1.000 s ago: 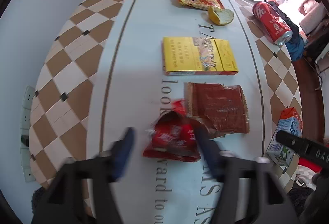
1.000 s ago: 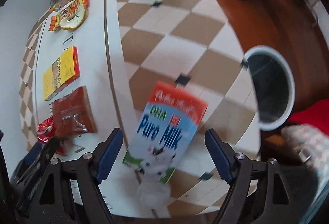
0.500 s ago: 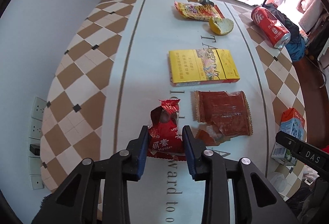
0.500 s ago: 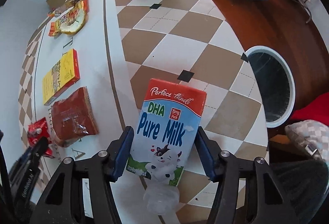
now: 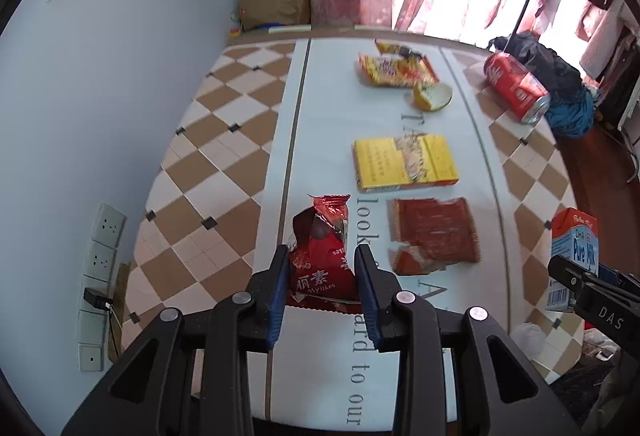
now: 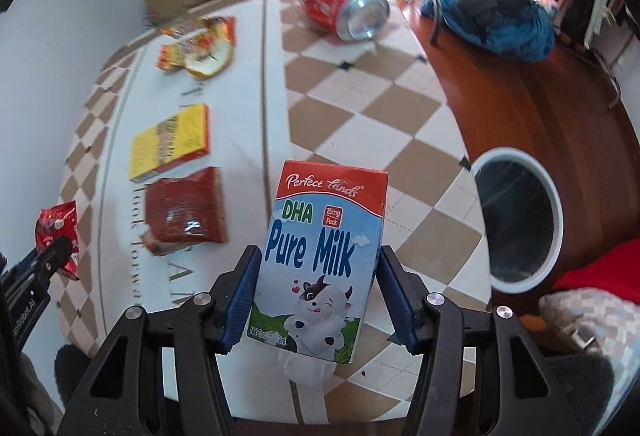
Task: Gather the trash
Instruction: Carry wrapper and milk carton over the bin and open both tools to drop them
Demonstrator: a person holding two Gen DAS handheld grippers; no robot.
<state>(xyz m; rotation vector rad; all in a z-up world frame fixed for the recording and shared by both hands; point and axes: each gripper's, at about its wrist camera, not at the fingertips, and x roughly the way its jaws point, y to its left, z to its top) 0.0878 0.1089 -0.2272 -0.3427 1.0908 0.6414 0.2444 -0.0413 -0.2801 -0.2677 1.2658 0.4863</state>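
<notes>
My left gripper [image 5: 322,256] is shut on a crumpled red snack wrapper [image 5: 320,236], held just above the white strip of the table [image 5: 316,107]. In the right wrist view my right gripper [image 6: 319,256] is shut on a blue and red "Pure Milk" carton [image 6: 324,236], lifted off the checkered tabletop and leaning slightly. The carton [image 5: 574,248] also shows at the right edge of the left wrist view. The wrapper [image 6: 56,232] appears at the far left of the right wrist view.
On the table lie a brown-red torn wrapper [image 5: 434,232], a yellow box [image 5: 404,163], a yellow-red snack bag [image 5: 394,69], a citrus peel [image 5: 434,95] and a red can [image 5: 516,87]. A round white-rimmed bin [image 6: 516,220] stands on the floor at the right. Crumpled clear plastic [image 6: 306,366] lies under the carton.
Both grippers went from open to shut, the left on the red wrapper and the right on the milk carton. Both have since risen off the table with their loads.
</notes>
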